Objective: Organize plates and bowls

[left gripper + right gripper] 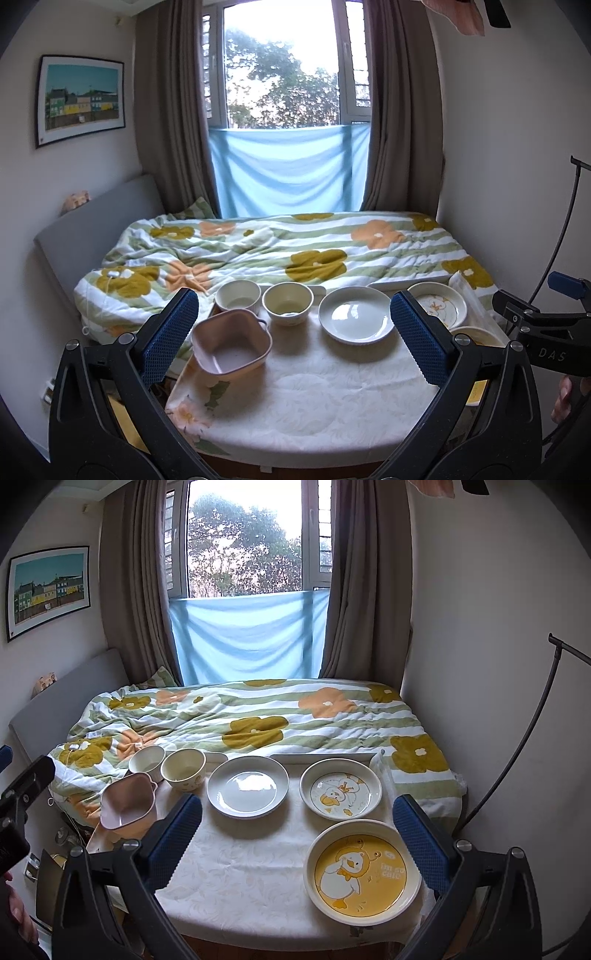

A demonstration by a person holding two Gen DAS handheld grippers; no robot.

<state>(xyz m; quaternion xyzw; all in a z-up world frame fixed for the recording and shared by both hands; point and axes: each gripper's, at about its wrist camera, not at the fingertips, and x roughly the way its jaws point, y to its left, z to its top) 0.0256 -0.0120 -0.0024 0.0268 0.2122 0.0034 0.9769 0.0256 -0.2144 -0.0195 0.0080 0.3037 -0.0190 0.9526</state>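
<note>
On the white-clothed table [314, 398] stand a pink square bowl [232, 348] at the left, a white bowl [238, 294], a cream bowl [288, 301], a plain white plate [355, 314] and a white duck plate [439, 305]. The right wrist view shows the same pink bowl [127, 801], white bowl [147, 761], cream bowl [183, 768], plain plate [247, 786], white duck plate [340, 788] and a yellow duck plate [364, 872] at the front right. My left gripper [293, 336] is open and empty above the table. My right gripper [297, 843] is open and empty, beside the yellow plate.
A bed with a flowered quilt [280, 243] lies right behind the table. A window with brown curtains [170, 110] is at the back. A wall stands close on the right, with a black lamp stalk [532, 738]. The right gripper's body [546, 332] shows at the left view's right edge.
</note>
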